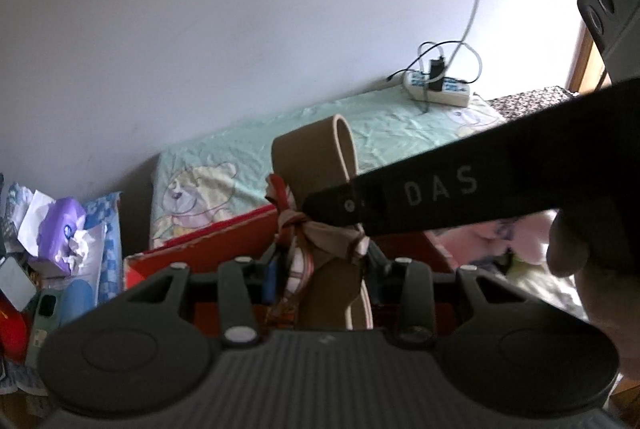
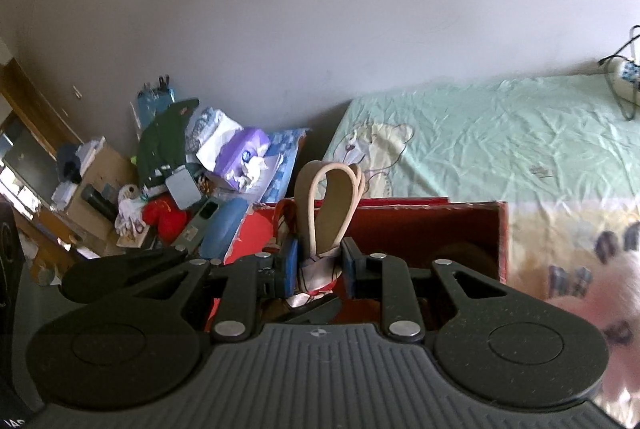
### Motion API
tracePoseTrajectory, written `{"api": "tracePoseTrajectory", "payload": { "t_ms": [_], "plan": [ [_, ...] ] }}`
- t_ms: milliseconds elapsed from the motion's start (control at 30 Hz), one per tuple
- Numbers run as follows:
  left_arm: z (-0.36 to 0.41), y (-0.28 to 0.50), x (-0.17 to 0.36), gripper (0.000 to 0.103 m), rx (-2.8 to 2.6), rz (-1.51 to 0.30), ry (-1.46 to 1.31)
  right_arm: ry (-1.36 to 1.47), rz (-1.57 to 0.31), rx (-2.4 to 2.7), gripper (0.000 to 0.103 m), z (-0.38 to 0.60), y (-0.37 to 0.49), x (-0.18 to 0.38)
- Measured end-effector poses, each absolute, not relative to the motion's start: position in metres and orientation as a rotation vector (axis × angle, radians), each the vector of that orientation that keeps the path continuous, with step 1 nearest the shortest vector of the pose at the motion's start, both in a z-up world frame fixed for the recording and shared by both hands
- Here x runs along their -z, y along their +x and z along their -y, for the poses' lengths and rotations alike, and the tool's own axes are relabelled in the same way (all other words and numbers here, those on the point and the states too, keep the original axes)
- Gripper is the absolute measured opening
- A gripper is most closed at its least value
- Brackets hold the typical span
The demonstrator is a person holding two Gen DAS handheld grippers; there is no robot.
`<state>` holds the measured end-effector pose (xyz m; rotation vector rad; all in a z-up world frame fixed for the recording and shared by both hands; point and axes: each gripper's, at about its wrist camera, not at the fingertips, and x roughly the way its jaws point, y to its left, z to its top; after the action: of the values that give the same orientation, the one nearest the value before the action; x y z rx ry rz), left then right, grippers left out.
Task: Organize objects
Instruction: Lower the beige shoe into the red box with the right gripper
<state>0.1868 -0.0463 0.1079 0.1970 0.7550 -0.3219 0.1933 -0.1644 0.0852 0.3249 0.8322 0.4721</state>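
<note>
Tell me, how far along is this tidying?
Done: hard to tell. In hand: both hand-held grippers, left and right, clamp a tan strap with a scarf tied on, above the red box. Left: the pile by the wall.

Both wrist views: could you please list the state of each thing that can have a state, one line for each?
Left gripper: shut on the strap.
Right gripper: shut on the strap and scarf.
Strap: looped, held up above the box.
Scarf: knotted around the strap.
Red box: open, on the bed.
Tissue pack: open, tissue sticking out.
Power strip: charger plugged in.
</note>
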Motion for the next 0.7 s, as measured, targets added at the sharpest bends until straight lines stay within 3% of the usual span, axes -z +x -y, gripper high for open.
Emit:
{"api": "tracePoseTrajectory", "payload": {
  "t_ms": [700],
  "plan": [
    [0.0,0.256,0.002,0.04,0.305,-1.156,0.097,0.074,-1.2,-0.513,0.025,0.095,0.259,0.015]
  ]
}}
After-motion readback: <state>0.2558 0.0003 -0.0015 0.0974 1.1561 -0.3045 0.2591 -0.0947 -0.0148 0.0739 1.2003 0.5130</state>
